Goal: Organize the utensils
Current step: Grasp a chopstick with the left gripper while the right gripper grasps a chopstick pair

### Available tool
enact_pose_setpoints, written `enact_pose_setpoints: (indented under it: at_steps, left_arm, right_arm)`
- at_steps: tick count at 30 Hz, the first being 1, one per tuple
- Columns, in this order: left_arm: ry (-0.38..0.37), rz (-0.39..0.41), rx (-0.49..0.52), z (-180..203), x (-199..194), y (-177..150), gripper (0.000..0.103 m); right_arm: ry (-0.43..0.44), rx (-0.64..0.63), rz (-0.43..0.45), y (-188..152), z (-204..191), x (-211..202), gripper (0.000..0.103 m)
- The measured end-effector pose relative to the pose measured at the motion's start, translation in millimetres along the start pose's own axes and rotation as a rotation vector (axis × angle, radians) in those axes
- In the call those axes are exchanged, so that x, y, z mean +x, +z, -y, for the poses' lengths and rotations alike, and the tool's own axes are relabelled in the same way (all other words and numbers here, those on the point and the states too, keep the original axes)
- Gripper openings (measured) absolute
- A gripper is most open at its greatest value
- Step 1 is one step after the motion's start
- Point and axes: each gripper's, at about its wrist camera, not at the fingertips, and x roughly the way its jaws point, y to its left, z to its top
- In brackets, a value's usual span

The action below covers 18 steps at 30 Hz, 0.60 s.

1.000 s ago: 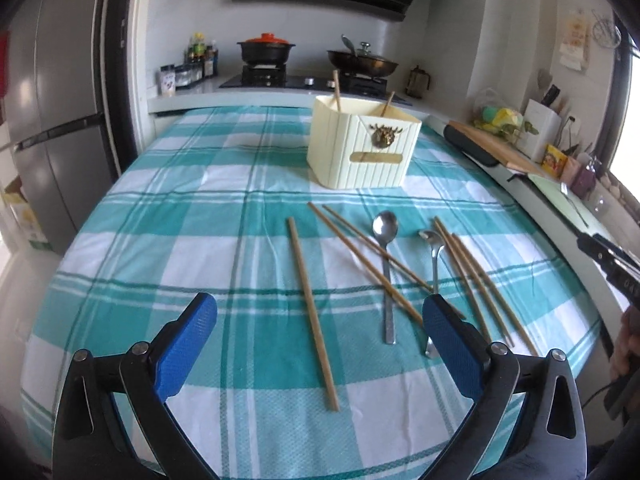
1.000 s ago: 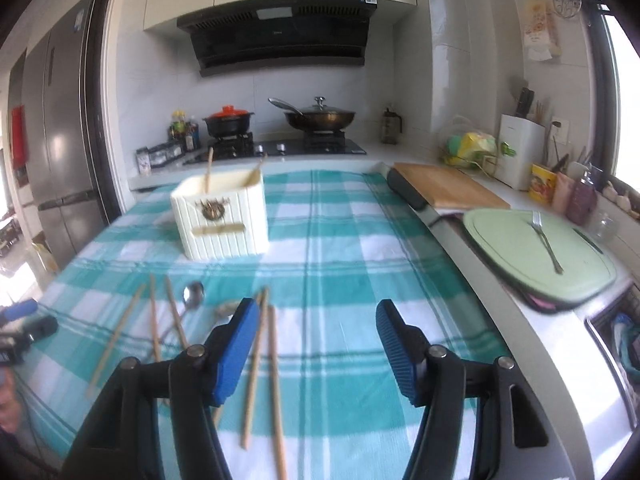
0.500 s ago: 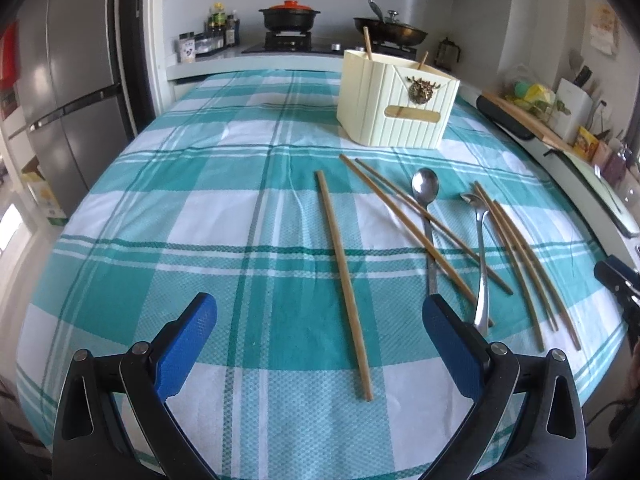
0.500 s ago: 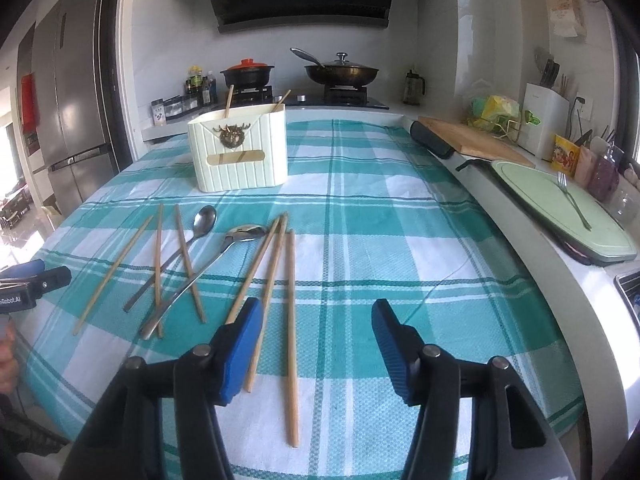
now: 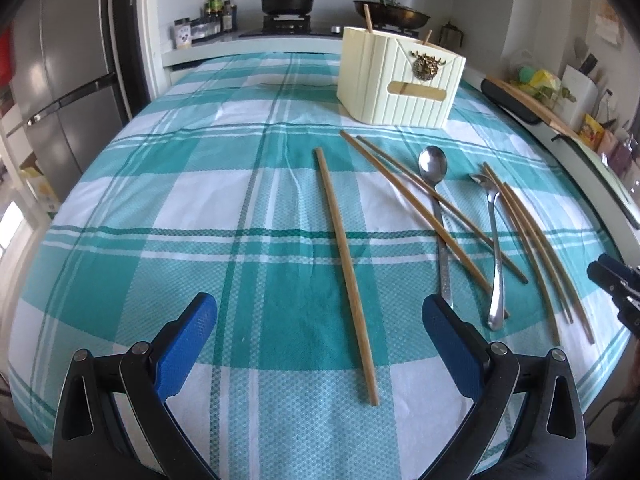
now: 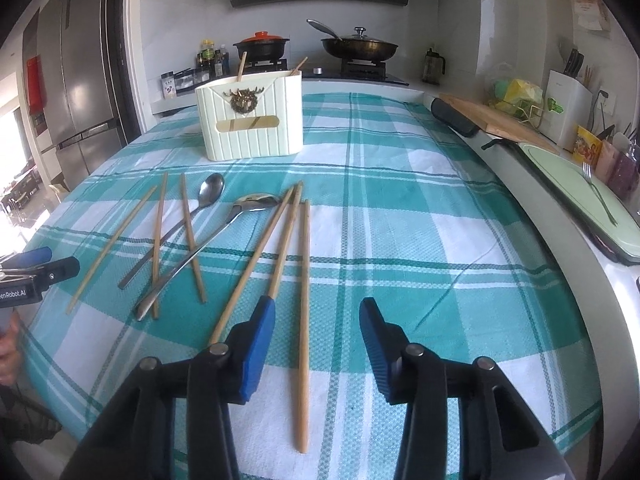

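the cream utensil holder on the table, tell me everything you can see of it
The cream utensil holder is a boxy container with ribbed, plastic-looking walls, standing upright on the teal checked tablecloth at the far side of the table. Its front carries a brass-coloured deer-head ornament above a tan slot-shaped label or handle. Two wooden chopstick ends stick out of its open top. The loose chopsticks and spoons lie in front of it, apart from it; neither gripper touches it.
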Motion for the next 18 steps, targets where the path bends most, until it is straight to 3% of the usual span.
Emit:
enact_pose_setpoints:
  at_steps: [14,18]
  left_arm:
    - [0.019,-0.054,0.033,4.4,30.5,10.7,0.102]
    - [0.004,-0.095,0.027,1.9,41.9,12.2,0.101]
  right_arm:
    - [0.033,-0.029,-0.141,-0.8,5.6,32.1,0.039]
    - [0.031,-0.065,-0.177,-2.4,3.5,41.3,0.028]
